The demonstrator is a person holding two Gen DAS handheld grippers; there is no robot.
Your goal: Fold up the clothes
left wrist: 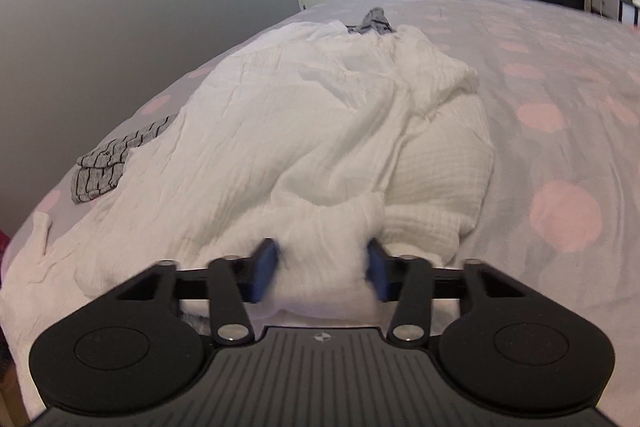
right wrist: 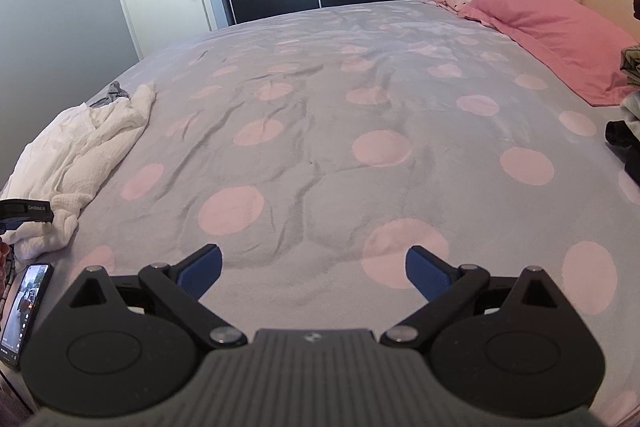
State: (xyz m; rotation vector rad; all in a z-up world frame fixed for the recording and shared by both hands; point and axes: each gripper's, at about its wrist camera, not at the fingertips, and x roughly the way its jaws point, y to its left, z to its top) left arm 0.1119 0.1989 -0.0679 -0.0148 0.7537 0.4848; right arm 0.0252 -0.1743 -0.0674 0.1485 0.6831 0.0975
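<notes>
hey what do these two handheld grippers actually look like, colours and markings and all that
Both match: the left gripper and right gripper have blue ribbed finger pads on matte black linkage arms with silver pivot pins, two round black discs, and a grey ridged centre plate bearing a small round emblem. No cables or sleeves show.

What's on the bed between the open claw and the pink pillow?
Only bare dotted bedspread lies between the right gripper and the pink pillow, as the right wrist view shows.

A crumpled white muslin cloth (left wrist: 304,131) lies heaped on the polka-dot bedspread (left wrist: 560,131).
</notes>
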